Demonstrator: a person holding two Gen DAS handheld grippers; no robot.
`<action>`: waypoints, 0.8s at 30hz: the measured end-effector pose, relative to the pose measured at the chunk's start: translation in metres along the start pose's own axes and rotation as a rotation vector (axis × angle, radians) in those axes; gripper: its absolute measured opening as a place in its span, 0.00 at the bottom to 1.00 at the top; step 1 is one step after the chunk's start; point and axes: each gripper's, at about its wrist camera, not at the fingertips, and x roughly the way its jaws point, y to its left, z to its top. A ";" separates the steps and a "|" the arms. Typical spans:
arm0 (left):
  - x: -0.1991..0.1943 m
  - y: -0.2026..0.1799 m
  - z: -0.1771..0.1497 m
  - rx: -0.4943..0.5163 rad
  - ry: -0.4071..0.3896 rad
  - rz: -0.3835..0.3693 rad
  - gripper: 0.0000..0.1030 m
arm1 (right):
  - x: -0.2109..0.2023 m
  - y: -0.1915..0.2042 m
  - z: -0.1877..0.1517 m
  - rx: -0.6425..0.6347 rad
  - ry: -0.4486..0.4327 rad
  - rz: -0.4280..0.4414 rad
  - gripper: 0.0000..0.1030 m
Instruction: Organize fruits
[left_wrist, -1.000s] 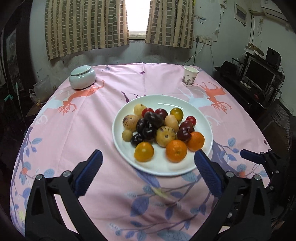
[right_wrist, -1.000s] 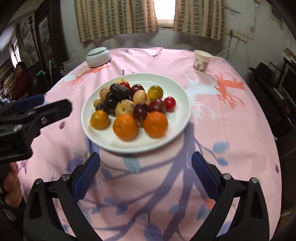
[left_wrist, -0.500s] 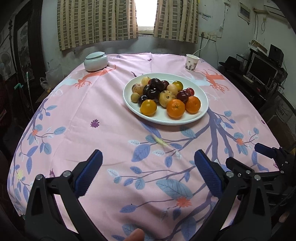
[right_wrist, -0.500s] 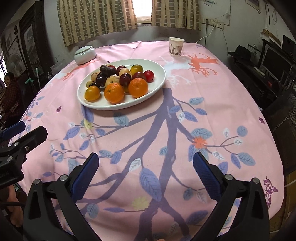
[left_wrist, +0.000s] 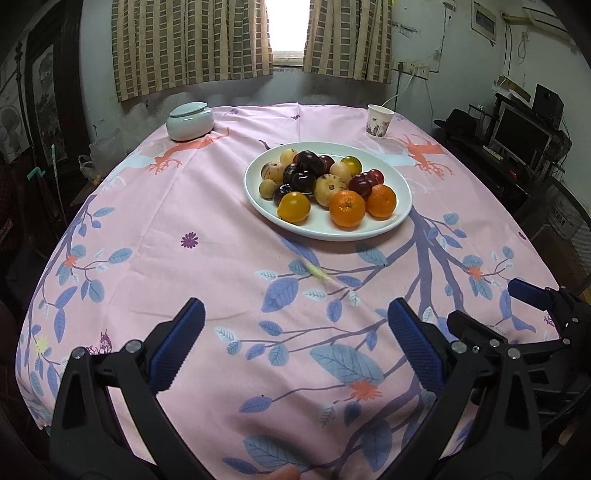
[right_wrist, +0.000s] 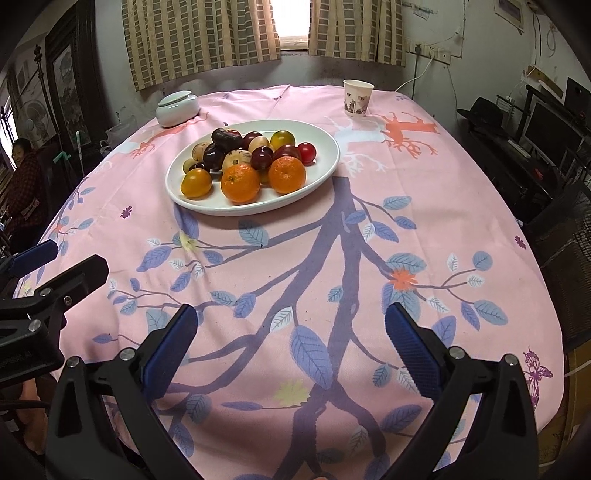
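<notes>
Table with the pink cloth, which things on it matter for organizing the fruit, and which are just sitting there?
For the job:
white plate
fruit pile
left claw, open
right claw, open

Lying about:
lidded ceramic jar
paper cup
pink tablecloth

My left claw (left_wrist: 295, 343) fills the lower frame: two black plastic arms with silver screw heads, each tipped by a ribbed blue pad (left_wrist: 177, 343). My right claw (right_wrist: 288, 347) looks identical, black arms, silver screws, blue ribbed pads (right_wrist: 410, 350) at lower right.
</notes>
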 end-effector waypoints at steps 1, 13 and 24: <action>0.001 0.000 0.000 0.000 0.002 -0.002 0.98 | 0.000 0.000 0.000 -0.001 -0.001 0.000 0.99; 0.002 -0.001 0.000 0.001 0.003 -0.004 0.98 | 0.003 0.002 0.003 -0.001 0.010 0.003 0.99; 0.003 -0.004 0.003 0.026 -0.014 -0.003 0.98 | 0.007 0.000 0.002 0.003 0.019 0.003 0.99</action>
